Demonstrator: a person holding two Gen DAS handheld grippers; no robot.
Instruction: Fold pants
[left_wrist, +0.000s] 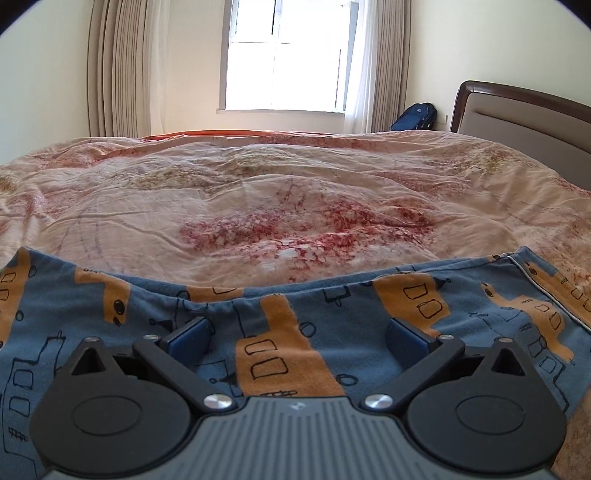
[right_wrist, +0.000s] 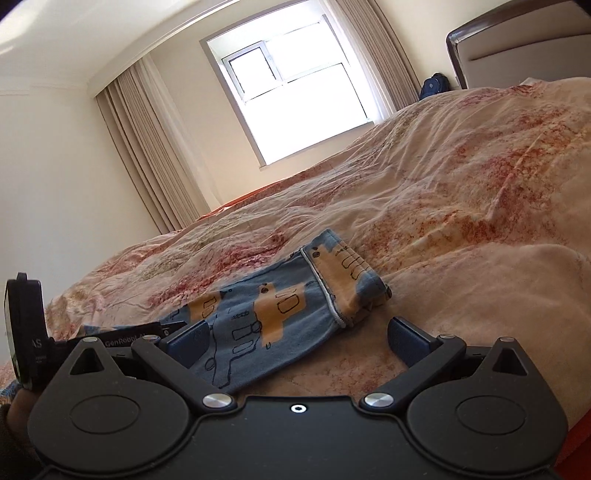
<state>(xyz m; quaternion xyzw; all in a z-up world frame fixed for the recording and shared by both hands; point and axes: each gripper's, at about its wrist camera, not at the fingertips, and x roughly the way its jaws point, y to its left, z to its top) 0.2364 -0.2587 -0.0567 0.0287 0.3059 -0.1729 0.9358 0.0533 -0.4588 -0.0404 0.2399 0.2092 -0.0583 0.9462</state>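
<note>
The pants (left_wrist: 288, 314) are blue with orange shapes and black line drawings. They lie flat on the bed across the bottom of the left wrist view. My left gripper (left_wrist: 298, 338) is open just above them, with its blue pads (left_wrist: 190, 334) apart and nothing between them. In the right wrist view the pants (right_wrist: 266, 314) lie in a folded strip with a white-trimmed end at the right. My right gripper (right_wrist: 298, 338) is open and low over the pants' near edge. The left gripper's body (right_wrist: 26, 332) shows at that view's left edge.
The bed is covered by a wrinkled pink and red floral quilt (left_wrist: 295, 192). A brown headboard (left_wrist: 524, 114) stands at the right. A window (left_wrist: 284, 55) with beige curtains is beyond the bed. A dark blue backpack (left_wrist: 415, 117) leans by the far wall.
</note>
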